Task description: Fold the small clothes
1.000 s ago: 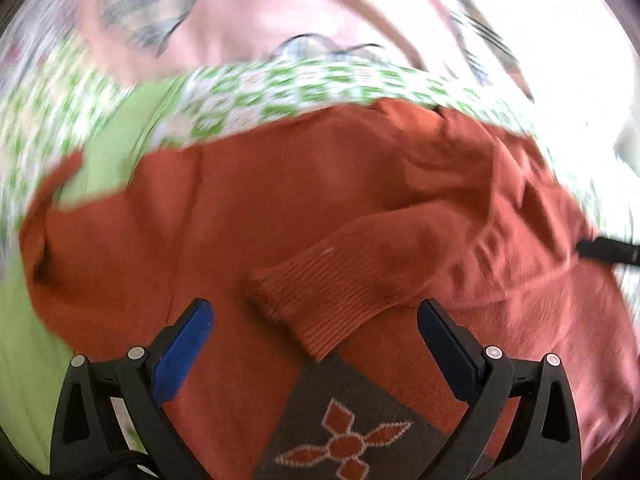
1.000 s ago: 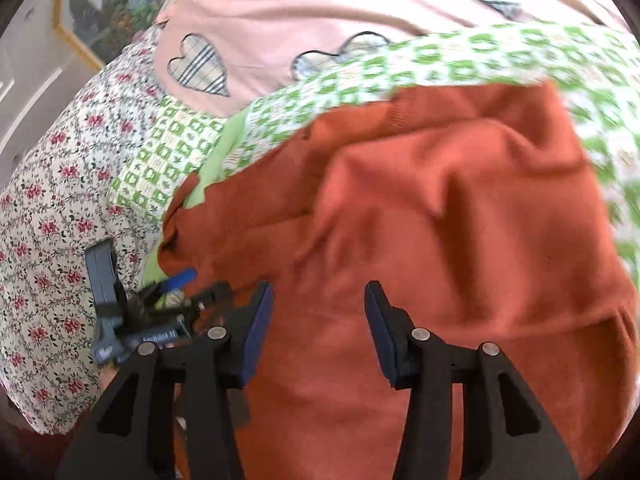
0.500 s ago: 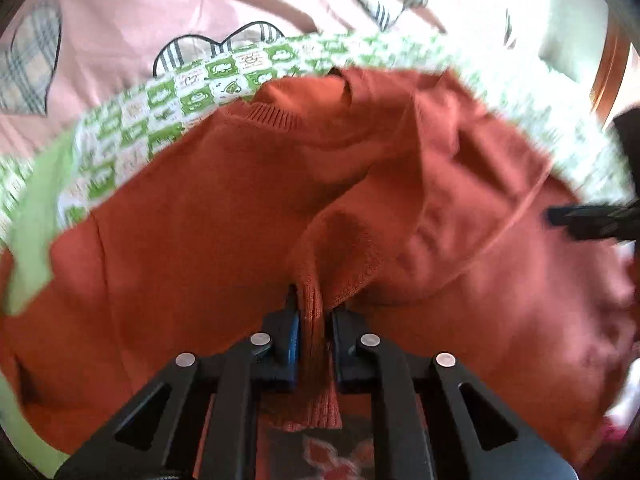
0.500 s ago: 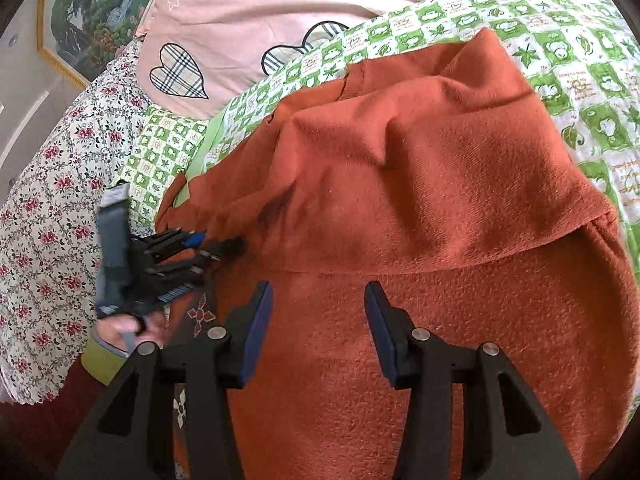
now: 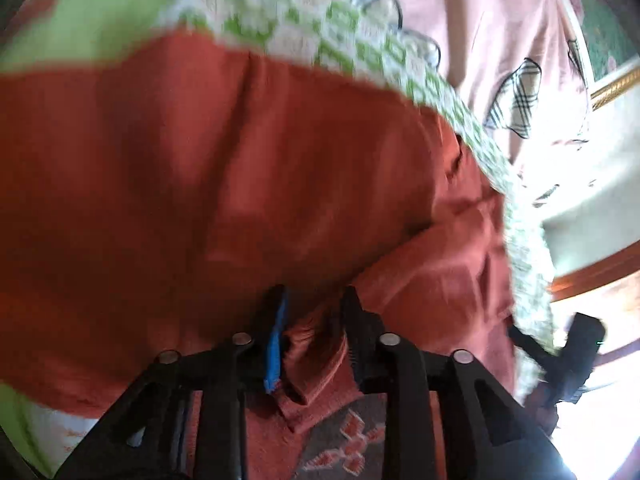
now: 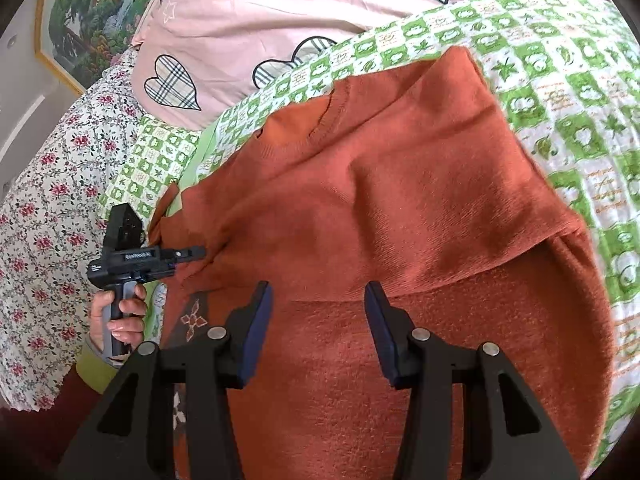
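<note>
I read this as the sleeve-folding step: both sleeves of the orange sweater (image 6: 400, 208) look laid in across its body, and my next job is a half-fold of the whole thing. Starting at nine o'clock in the right wrist view, the left gripper (image 6: 200, 251) sits at the sweater's near-left edge, gripped by a hand (image 6: 120, 312) with a green cuff. In its own blurred view the left gripper (image 5: 312, 320) has the ribbed cuff (image 5: 308, 356) of the sleeve between its fingers, and its jaws are opening; the blue pad (image 5: 276, 348) looks to be parting from the knit, so I judge the cuff is being let go, though the blur keeps me from being sure of contact. At six o'clock the right gripper (image 6: 318, 320) hovers spread apart over the lower body of the sweater, grasping nothing. The sweater lies on a green-and-white checked quilt (image 6: 560, 92), its neckline toward twelve o'clock, with a pink heart-patch pillow (image 6: 260, 20) beyond it. The knit is thick, soft and fuzzy, with a dark patterned panel (image 6: 192, 320) at its hem. Next I would want the left claw clear of the cuff without dragging it, then both claws pinching the hem corners. Soft knit like this will probably sag and slide.
</note>
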Motion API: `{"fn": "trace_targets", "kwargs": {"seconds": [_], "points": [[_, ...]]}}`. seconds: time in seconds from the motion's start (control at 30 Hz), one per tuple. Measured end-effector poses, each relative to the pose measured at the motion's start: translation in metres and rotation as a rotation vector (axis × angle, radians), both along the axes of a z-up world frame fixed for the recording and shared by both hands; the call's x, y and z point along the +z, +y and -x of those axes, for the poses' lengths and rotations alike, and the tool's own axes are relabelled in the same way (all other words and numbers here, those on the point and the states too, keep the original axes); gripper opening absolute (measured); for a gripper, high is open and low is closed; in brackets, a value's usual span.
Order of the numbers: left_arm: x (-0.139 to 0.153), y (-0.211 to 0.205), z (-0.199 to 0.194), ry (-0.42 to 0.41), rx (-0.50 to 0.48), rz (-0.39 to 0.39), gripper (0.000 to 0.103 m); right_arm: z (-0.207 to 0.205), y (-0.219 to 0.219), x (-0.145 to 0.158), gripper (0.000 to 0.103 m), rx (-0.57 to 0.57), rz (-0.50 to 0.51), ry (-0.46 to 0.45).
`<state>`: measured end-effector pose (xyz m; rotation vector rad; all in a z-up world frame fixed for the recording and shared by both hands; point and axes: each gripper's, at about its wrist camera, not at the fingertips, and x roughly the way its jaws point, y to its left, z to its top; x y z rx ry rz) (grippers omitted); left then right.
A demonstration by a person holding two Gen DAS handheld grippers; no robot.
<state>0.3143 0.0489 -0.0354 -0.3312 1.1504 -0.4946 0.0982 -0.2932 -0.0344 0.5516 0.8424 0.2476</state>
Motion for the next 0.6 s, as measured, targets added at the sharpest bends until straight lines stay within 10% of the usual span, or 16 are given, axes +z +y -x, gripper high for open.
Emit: {"fn": "trace_targets", "kwargs": {"seconds": [0.17,0.23,0.3,0.4,0.6], "points": [[0.016,-0.032,0.027,-0.096,-0.09,-0.041,0.087,-0.001,-0.021,0.004,0.049,-0.072,0.054,0.002],[0.012,-0.048,0.031,-0.119,-0.126,-0.138,0.088,-0.003,-0.031,0.008,0.05,-0.103,0.087,-0.006],[0.002,-0.063,0.032,-0.125,-0.143,-0.212,0.083,-0.006,-0.042,0.011,0.055,-0.147,0.12,-0.013],[-0.003,-0.069,0.025,-0.121,-0.171,-0.225,0.016,-0.012,-0.062,0.014,0.059,-0.209,0.153,-0.018],[0.003,-0.04,0.009,-0.079,-0.085,-0.088,0.011,-0.05,-0.094,0.008,0.06,-0.253,0.241,0.021]]}}
